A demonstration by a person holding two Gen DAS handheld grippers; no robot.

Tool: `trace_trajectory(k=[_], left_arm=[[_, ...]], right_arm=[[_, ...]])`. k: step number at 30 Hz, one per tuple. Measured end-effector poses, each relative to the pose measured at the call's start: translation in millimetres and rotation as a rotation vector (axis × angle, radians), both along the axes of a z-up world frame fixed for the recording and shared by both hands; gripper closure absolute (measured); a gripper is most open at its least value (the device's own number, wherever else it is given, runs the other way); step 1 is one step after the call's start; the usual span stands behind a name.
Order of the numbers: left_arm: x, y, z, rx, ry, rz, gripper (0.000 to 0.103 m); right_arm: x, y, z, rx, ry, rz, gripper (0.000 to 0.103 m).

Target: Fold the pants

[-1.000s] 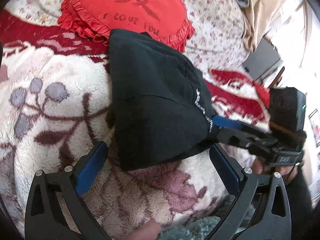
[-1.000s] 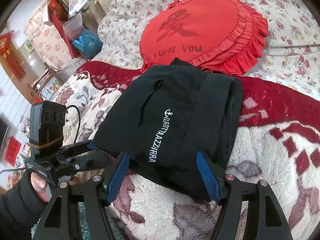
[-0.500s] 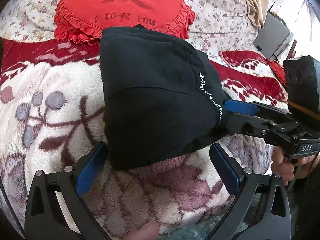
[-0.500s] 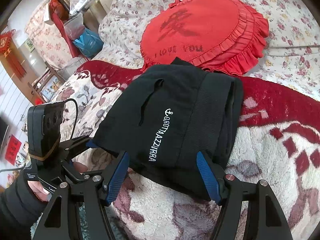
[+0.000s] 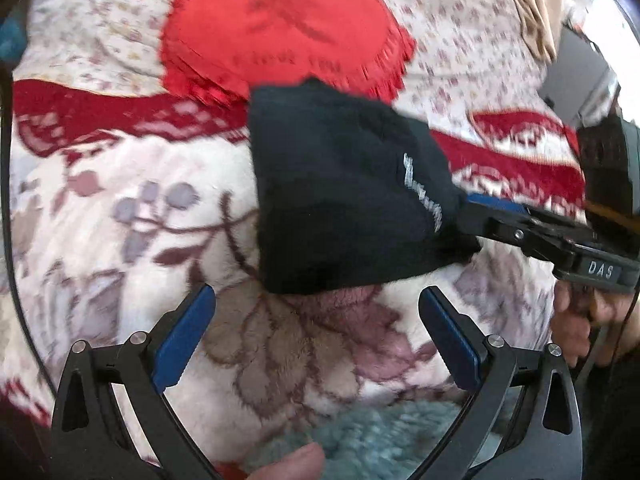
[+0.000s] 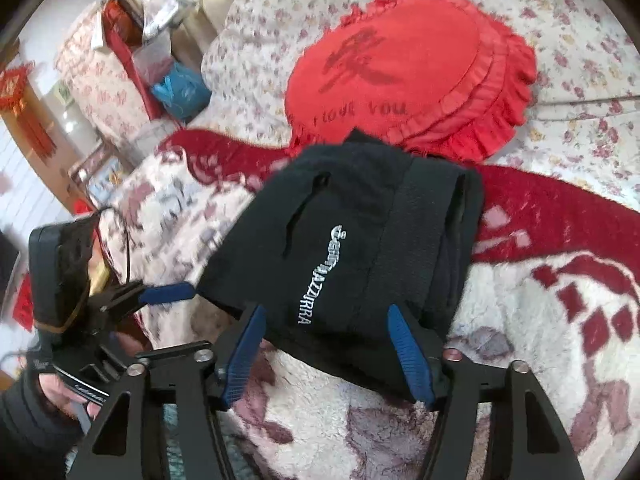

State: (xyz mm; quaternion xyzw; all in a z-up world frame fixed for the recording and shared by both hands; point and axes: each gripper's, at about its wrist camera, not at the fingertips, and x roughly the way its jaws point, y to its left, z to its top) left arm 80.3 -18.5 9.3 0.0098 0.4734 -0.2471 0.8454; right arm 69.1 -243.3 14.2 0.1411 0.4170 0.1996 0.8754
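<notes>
Black pants (image 6: 360,256) are lying folded into a compact bundle on the fleece floral blanket (image 6: 520,380); white lettering (image 6: 320,276) is facing up along the top panel. The bundle's far corner is touching the ruffled edge of the red round cushion (image 6: 408,76), which is sitting just behind the pants on the small-flower bedspread (image 6: 580,20).

Right gripper (image 6: 328,344) is sitting at the near edge of the pants, and its jaws have just been closing in a little. Its blue pads (image 6: 408,352) are straddling that edge with the fabric between them, but whether they are actually pressing on it I cannot tell. In the left wrist view one right finger is lying against the lettering side of the pants.

Left gripper (image 5: 316,340) is hovering just short of the pants' near edge, jaws spread wide, nothing between its pads (image 5: 184,336) but blanket. It's well clear of the cloth. From the right wrist view, its fingertip is sitting just beside the pants' left corner, not touching.

Clutter and a blue bag (image 6: 180,88) are sitting well beyond the pants, off the bed's far left.
</notes>
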Motion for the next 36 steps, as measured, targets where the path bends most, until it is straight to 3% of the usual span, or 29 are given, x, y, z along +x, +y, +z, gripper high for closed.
trace_trajectory(k=[2, 6, 9, 15, 36], left_arm=[[-5, 2, 11, 0.003, -0.003, 0.076, 0.001], [-19, -12, 16, 0.055, 0.021, 0.149, 0.001], [-33, -32, 22, 0.152, -0.061, 0.166, 0.001], [-43, -38, 25, 0.236, -0.169, 0.186, 0.001], [-38, -32, 19, 0.213, -0.125, 0.187, 0.001]], right_arm=[[-11, -8, 11, -0.003, -0.04, -0.047, 0.043], [-41, -13, 23, -0.214, -0.083, -0.172, 0.043], [-59, -16, 16, -0.293, -0.038, -0.238, 0.043], [-64, -19, 10, -0.319, -0.01, -0.261, 0.043], [-55, -15, 5, -0.355, 0.007, -0.277, 0.043]])
